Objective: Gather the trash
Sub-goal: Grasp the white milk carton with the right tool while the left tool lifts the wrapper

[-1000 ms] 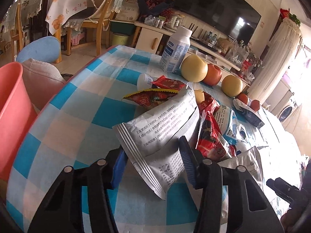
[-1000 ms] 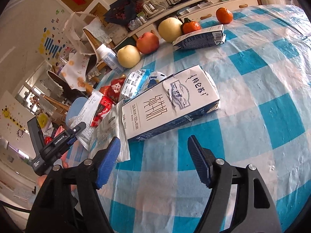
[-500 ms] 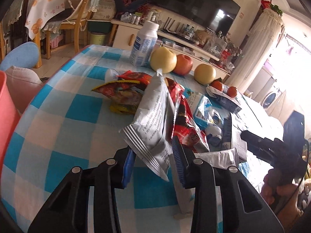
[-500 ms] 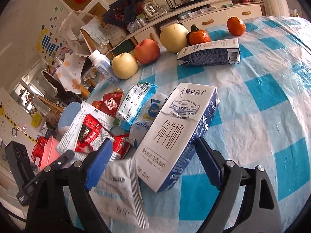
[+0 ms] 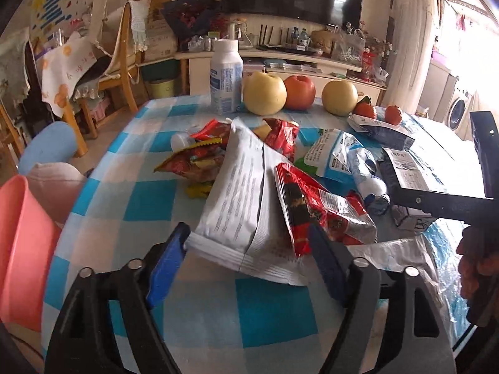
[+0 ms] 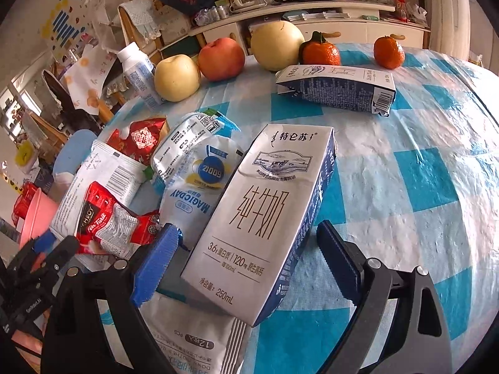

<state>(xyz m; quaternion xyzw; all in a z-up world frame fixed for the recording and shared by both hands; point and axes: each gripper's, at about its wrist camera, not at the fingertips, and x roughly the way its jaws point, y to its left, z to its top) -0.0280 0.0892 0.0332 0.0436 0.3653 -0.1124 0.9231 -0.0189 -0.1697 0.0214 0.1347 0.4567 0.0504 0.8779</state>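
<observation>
A pile of wrappers lies on the blue-checked table (image 5: 140, 199). My left gripper (image 5: 249, 265) is open, its fingers on either side of the near end of a white foil snack bag (image 5: 237, 205); a red wrapper (image 5: 324, 215) lies beside it. My right gripper (image 6: 249, 261) is open around the near end of a white and navy milk carton (image 6: 268, 215), which lies over a white pouch (image 6: 199, 199) and a silver bag (image 6: 193, 339). The red wrapper also shows in the right wrist view (image 6: 115, 221). A second carton (image 6: 336, 88) lies farther back.
A pink bin (image 5: 21, 249) stands off the table's left edge. Pears (image 5: 264, 93), an apple (image 5: 299, 92), tangerines (image 6: 321, 53) and a white bottle (image 5: 226, 81) stand along the far edge. Chairs and a TV cabinet are behind.
My left gripper has opened wider and the white bag now lies flatter between its fingers. My right gripper has moved forward so the milk carton sits deeper between its fingers.
</observation>
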